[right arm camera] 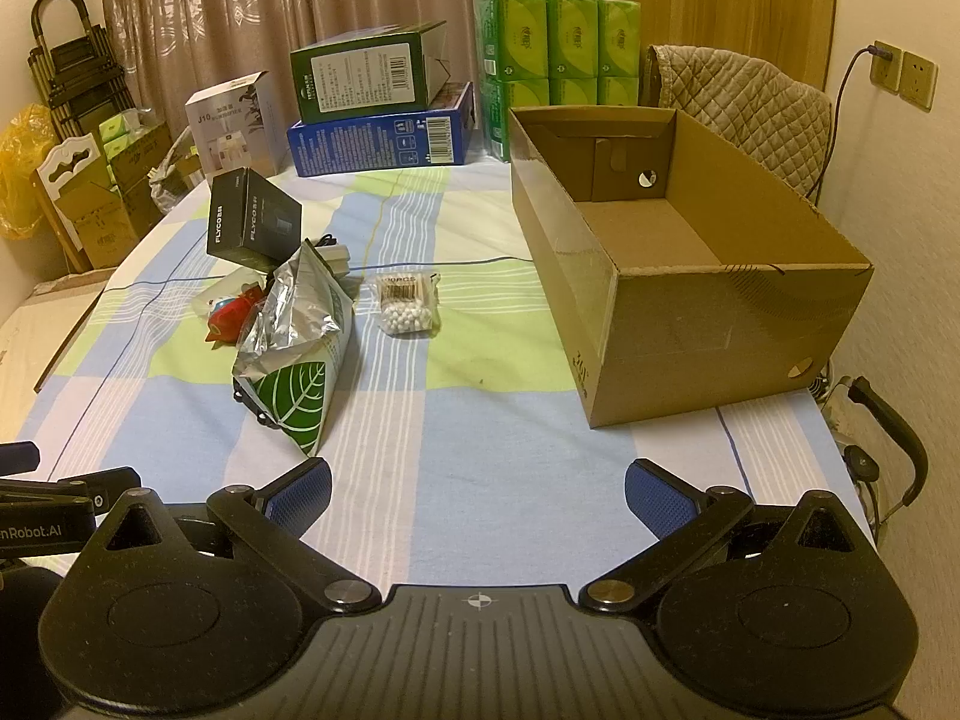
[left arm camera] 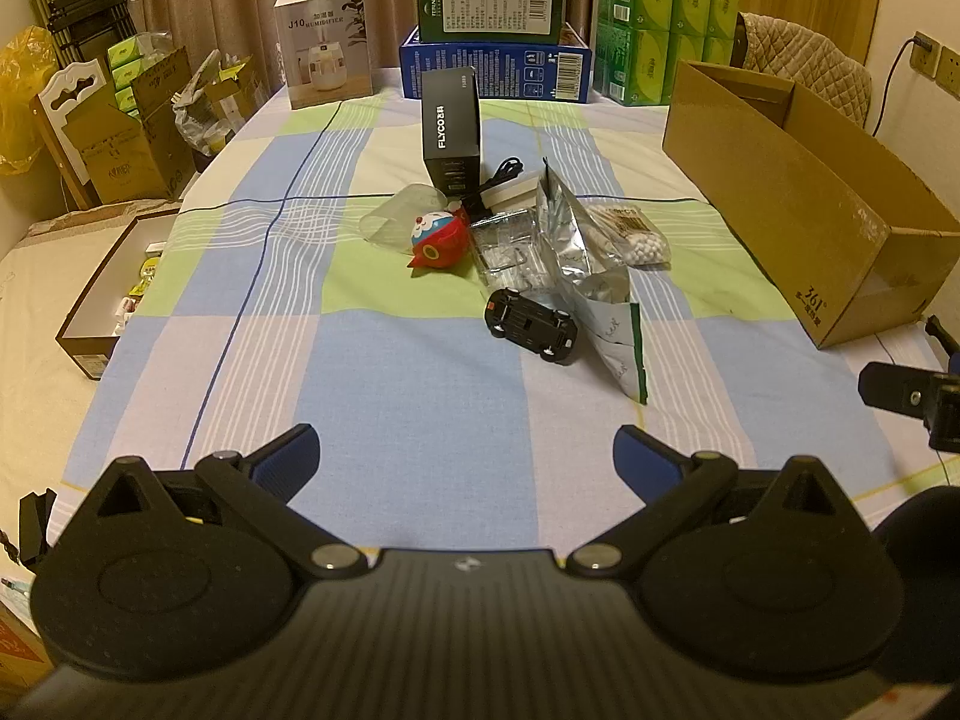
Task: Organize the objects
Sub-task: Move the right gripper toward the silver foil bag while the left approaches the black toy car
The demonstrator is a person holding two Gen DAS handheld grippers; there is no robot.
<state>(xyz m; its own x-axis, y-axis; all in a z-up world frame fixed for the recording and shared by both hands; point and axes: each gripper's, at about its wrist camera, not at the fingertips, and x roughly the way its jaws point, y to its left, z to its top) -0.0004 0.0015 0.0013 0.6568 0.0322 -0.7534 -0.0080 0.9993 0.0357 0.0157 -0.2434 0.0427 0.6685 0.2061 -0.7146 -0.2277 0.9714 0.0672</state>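
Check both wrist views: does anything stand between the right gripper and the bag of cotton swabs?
Nothing visible does. The right gripper is open above bare tablecloth, and the bag of cotton swabs lies ahead, apart from the foil pouch.

The left gripper [left arm camera: 467,450] is hovering with its jaws spread as wide as they go, nothing sitting between its blue pads [left arm camera: 288,450], and it is pointing forward and steeply downward. The right gripper [right arm camera: 478,489] is hanging the same way, jaws fully apart and empty, tilting downward. In the left wrist view, the right gripper is showing at the right edge, just beside its partner.
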